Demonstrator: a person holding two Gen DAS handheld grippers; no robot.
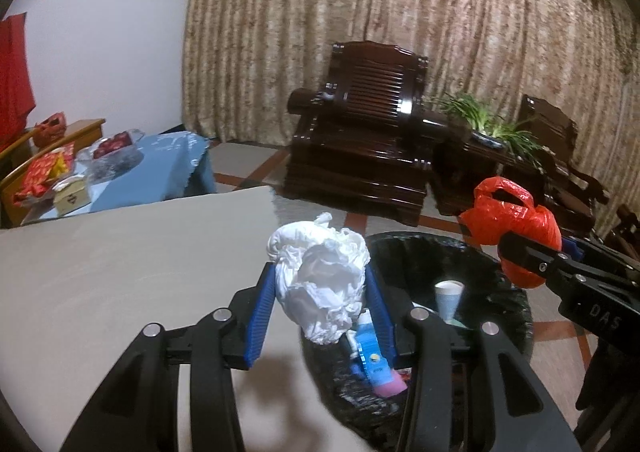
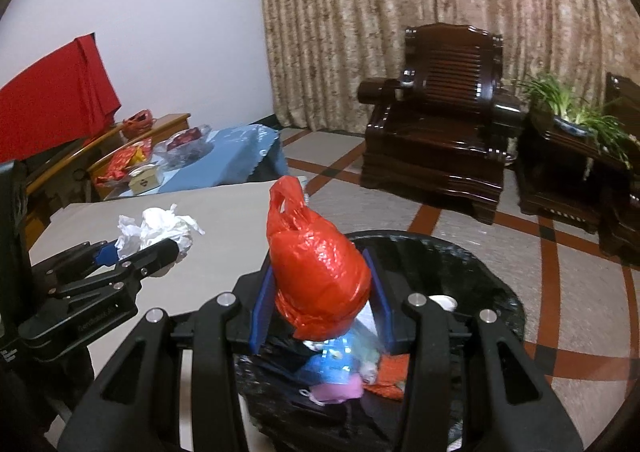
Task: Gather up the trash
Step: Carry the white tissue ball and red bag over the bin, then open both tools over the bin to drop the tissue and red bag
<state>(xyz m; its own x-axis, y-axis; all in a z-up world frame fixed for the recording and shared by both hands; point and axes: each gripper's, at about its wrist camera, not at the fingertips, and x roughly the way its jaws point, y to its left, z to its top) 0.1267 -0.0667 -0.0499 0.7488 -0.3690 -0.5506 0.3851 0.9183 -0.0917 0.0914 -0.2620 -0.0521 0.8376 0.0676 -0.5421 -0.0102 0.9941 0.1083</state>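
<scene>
Left tool (image 1: pixel 320 288): jaws partly closed on a crumpled white tissue wad (image 1: pixel 320 276), blue pads pressing both flanks. Held above the bench (image 1: pixel 120 272) at its right edge, beside the rim of the black-lined trash bin (image 1: pixel 500 292). Right tool (image 2: pixel 320 292): jaws partly closed on a bunched red plastic bag (image 2: pixel 316 264), gripped low on the bundle, handles standing free above. Held over the bin mouth. Bin contents visible: a paper cup (image 1: pixel 448 292) and a blue-and-pink tube (image 1: pixel 372 360). Handling, judged: tissue wad very light, soft, compressible; likely to cling to ribbed pads on release, so open wide and clear of the rim. Red bag light, thin, slippery, springy; prone to unfolding and snagging by a handle loop. Best hold on either item: across the dense middle of the bundle, not on loose edges or loops. No fragility concern. Left load probably not yet fully over the bin opening.
</scene>
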